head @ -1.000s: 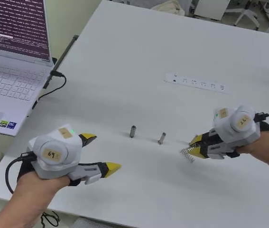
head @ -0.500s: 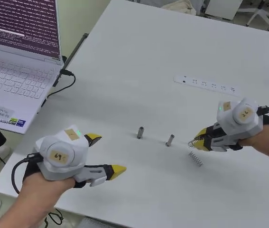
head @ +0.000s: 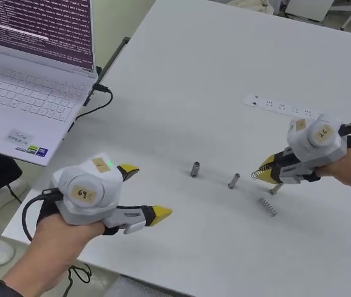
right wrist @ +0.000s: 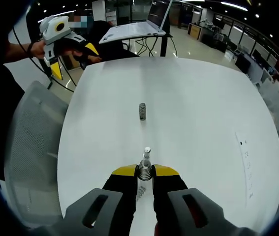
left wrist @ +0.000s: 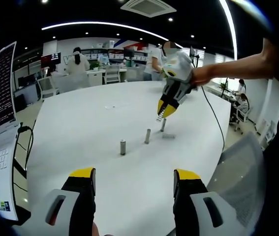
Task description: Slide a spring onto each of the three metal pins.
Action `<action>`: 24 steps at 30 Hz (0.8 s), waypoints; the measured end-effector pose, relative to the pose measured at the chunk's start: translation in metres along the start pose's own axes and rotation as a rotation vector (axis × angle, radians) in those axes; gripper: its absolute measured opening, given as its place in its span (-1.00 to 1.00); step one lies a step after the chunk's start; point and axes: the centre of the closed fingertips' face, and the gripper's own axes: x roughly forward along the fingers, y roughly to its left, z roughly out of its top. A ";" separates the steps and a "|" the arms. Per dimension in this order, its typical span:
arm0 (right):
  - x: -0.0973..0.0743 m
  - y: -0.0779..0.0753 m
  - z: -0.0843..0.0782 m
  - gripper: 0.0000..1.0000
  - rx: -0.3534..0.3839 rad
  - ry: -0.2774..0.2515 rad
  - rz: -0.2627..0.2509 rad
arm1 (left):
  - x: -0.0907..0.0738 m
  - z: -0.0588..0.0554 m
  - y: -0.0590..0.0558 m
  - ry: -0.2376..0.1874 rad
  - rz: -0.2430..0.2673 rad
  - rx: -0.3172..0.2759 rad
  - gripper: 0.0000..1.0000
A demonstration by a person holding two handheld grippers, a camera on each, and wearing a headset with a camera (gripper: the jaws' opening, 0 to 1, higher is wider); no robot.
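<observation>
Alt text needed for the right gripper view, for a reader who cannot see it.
The right hand-held gripper is shut on a spring, held just short of a metal pin on a white table. A second pin stands farther off.

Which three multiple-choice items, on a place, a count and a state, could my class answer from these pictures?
1. Where does the loose spring lie? A on the laptop; B on the table beside the right gripper; C on the power strip.
2. How many pins stand upright? A two; B three; C five.
3. The right gripper is: A open; B shut on a pin; C shut on a spring.
Answers: B, it lies on the white top near those jaws; B, the left gripper view shows three; C, coils sit between its closed jaws.
</observation>
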 end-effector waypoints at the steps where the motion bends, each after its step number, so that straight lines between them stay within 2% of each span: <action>1: 0.002 -0.001 0.001 -0.82 -0.006 0.005 0.002 | -0.001 0.000 0.001 0.000 0.003 -0.001 0.20; 7: 0.008 -0.006 0.006 -0.82 -0.017 0.009 0.005 | -0.003 0.001 0.002 -0.003 0.006 -0.013 0.20; 15: 0.019 -0.005 0.007 -0.82 -0.043 0.031 0.024 | -0.005 0.000 0.006 0.001 0.016 -0.015 0.20; 24: 0.032 -0.006 0.009 -0.82 -0.056 0.041 0.043 | -0.006 0.007 0.008 -0.009 0.021 -0.021 0.20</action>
